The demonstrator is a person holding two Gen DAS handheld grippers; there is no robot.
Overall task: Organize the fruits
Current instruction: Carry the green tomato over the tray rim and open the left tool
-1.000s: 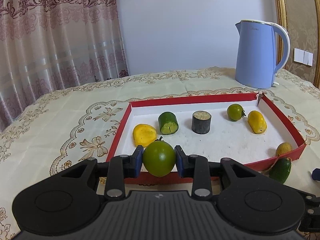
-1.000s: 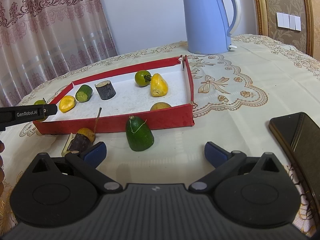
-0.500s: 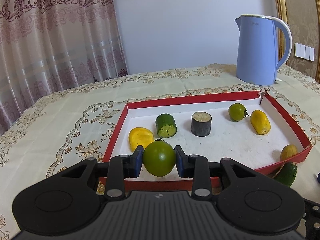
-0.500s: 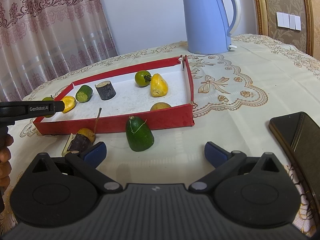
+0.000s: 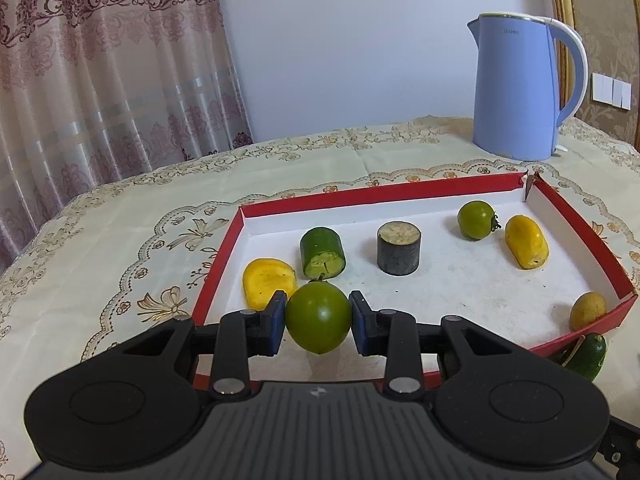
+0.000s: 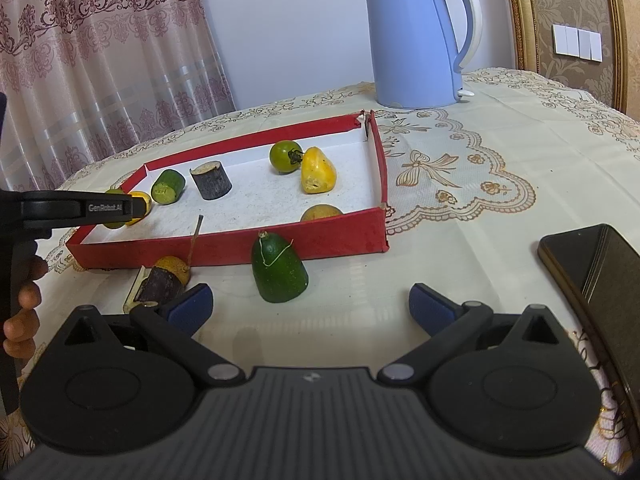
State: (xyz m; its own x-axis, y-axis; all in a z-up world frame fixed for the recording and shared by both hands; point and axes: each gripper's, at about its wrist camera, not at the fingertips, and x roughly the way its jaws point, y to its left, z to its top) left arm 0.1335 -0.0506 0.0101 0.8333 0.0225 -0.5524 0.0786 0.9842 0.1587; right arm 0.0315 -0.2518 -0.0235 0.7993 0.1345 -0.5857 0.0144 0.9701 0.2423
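My left gripper (image 5: 318, 322) is shut on a round green tomato (image 5: 318, 317), held just above the near left corner of the red-walled tray (image 5: 380, 196). Inside the tray lie a yellow piece (image 5: 266, 281), a cucumber chunk (image 5: 322, 253), a dark cylinder (image 5: 399, 248), another green tomato (image 5: 475, 220), a yellow fruit (image 5: 525, 241) and a small yellow one (image 5: 588, 310). My right gripper (image 6: 308, 308) stands open over the cloth. Ahead of it a green avocado-shaped fruit (image 6: 278, 268) rests outside the tray (image 6: 224, 242), with a dark and yellow piece (image 6: 164, 278) at its left.
A blue electric kettle (image 6: 414, 36) stands behind the tray. A dark phone (image 6: 592, 264) lies at the right on the embroidered tablecloth (image 6: 480, 152). A person's fingers (image 6: 22, 312) hold the left tool's handle at the left edge. Curtains hang behind the table.
My left gripper has carried the green tomato forward, from before the tray's near wall to over its near left corner. The right gripper has stayed put and open.
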